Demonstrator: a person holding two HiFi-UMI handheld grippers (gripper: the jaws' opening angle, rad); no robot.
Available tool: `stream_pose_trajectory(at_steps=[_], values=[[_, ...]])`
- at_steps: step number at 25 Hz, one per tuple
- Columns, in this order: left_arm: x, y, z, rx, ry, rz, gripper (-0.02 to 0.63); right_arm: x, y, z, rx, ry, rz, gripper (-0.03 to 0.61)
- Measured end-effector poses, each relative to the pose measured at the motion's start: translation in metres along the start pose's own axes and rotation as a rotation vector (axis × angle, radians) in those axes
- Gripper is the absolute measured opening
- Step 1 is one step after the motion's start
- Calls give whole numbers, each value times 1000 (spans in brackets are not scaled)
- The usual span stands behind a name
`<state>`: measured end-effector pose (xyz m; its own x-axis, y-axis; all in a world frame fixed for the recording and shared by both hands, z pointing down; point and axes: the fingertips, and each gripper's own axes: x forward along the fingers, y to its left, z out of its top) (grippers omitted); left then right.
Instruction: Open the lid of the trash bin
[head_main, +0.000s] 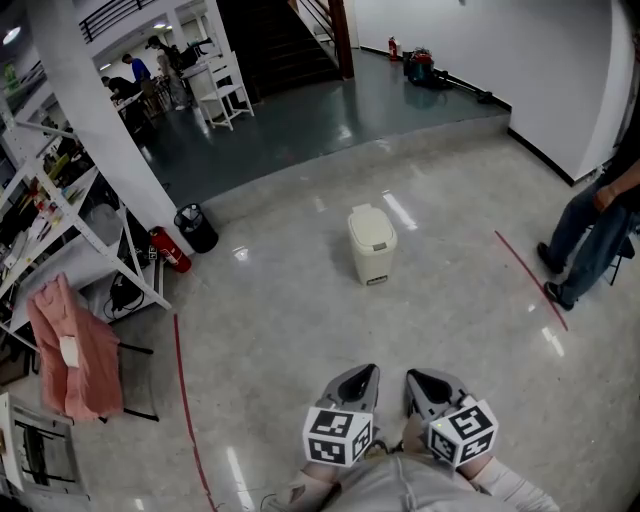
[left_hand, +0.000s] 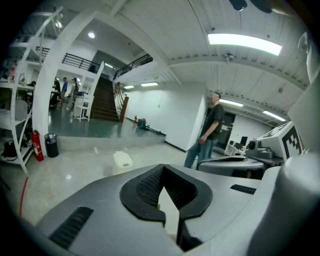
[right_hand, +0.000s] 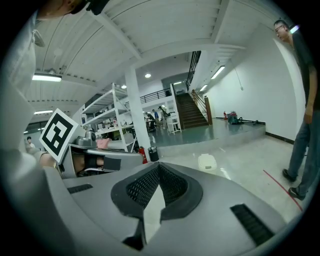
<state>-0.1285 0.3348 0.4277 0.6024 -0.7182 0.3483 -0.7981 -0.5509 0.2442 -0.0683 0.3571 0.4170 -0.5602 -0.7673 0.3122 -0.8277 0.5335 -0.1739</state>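
A cream trash bin (head_main: 371, 243) stands on the shiny floor well ahead of me, its lid down. It shows small and far off in the left gripper view as the trash bin (left_hand: 122, 161), and in the right gripper view as the trash bin (right_hand: 207, 161). My left gripper (head_main: 367, 373) and right gripper (head_main: 413, 379) are side by side at the bottom of the head view, close to my body and far short of the bin. Both are shut with nothing between them, as the left gripper (left_hand: 161, 167) and right gripper (right_hand: 158, 166) show in their own views.
A person (head_main: 592, 230) stands at the right beside a red floor line (head_main: 530, 278). At the left are a fire extinguisher (head_main: 170, 249), a black wastebasket (head_main: 196, 227), white shelving (head_main: 60, 215) and a pink garment (head_main: 65, 350) on a chair. A low step (head_main: 330, 150) rises behind the bin.
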Motion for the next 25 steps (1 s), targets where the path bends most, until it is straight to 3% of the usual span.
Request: stream_pose_trajectory(at_steps=[10, 25], values=[[65, 30, 24, -7, 19, 26, 3, 48, -63, 28, -3, -2, 11, 3], [196, 62, 100, -59, -6, 108, 3, 120, -190, 101, -41, 9, 78, 3]])
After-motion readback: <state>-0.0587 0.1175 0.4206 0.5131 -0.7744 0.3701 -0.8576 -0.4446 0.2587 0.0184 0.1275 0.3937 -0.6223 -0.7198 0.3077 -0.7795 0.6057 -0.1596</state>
